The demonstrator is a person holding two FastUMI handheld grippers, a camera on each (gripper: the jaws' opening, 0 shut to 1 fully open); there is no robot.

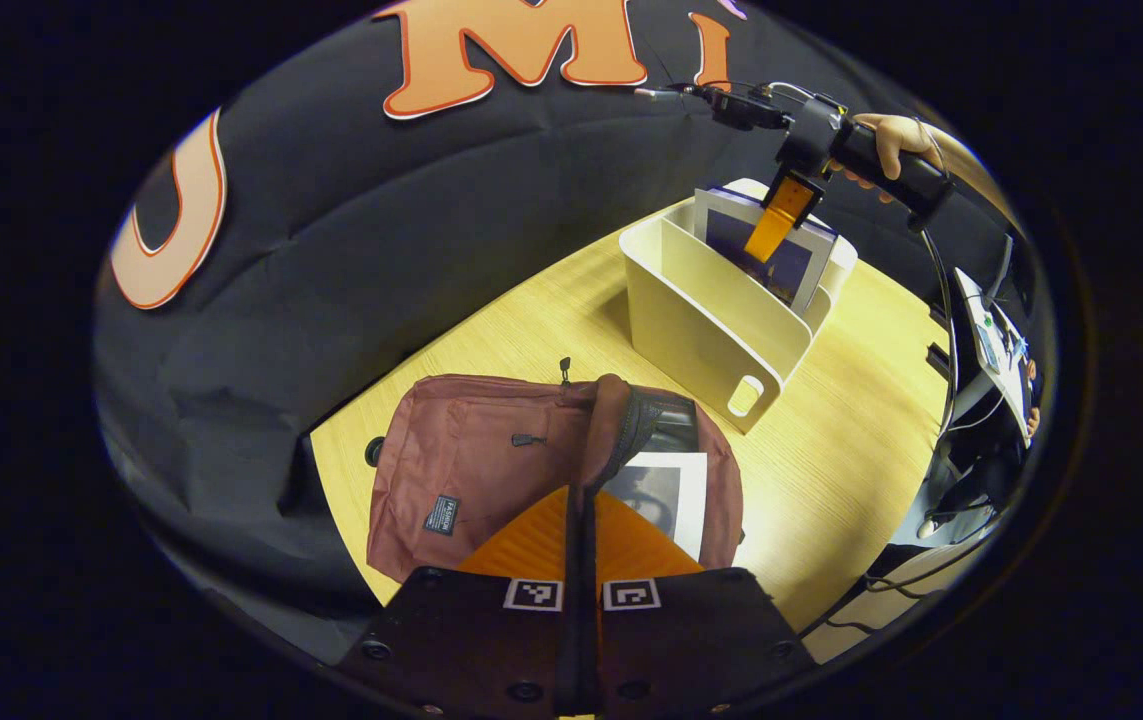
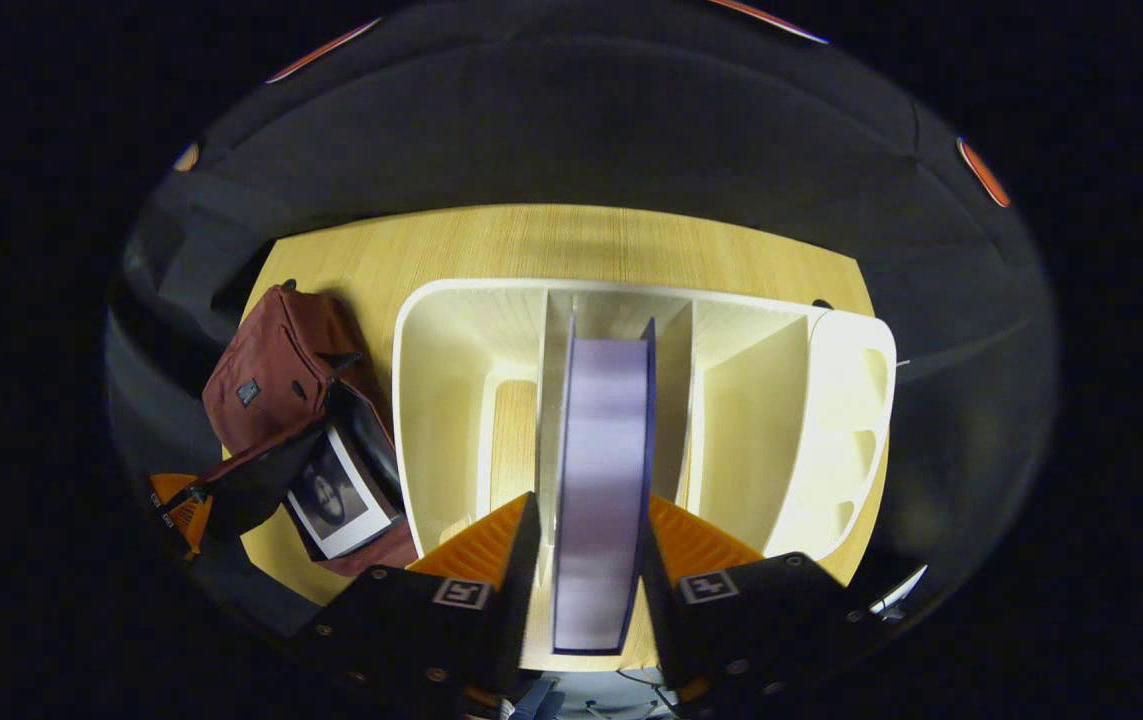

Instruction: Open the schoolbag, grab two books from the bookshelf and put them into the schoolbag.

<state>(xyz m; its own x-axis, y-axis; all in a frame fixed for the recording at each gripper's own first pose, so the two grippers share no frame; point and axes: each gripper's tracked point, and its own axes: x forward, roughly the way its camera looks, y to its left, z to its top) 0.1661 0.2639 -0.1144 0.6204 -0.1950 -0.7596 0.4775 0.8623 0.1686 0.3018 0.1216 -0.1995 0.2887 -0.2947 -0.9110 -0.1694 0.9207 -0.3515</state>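
Schoolbag (image 1: 471, 470) maroon, unzipped, book inside | left claw (image 1: 579, 520) pinching flap | right claw (image 2: 593, 540) clamping upright book (image 2: 599, 470)

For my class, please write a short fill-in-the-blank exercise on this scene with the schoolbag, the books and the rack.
1. The right gripper has its fingers on either side of a ____ standing in the white bookshelf.
2. One book already lies inside the open ____.
3. The left gripper is shut on the schoolbag's ____.
4. Schoolbag and bookshelf both rest on a ____ table.

Missing words: book; schoolbag; flap; wooden
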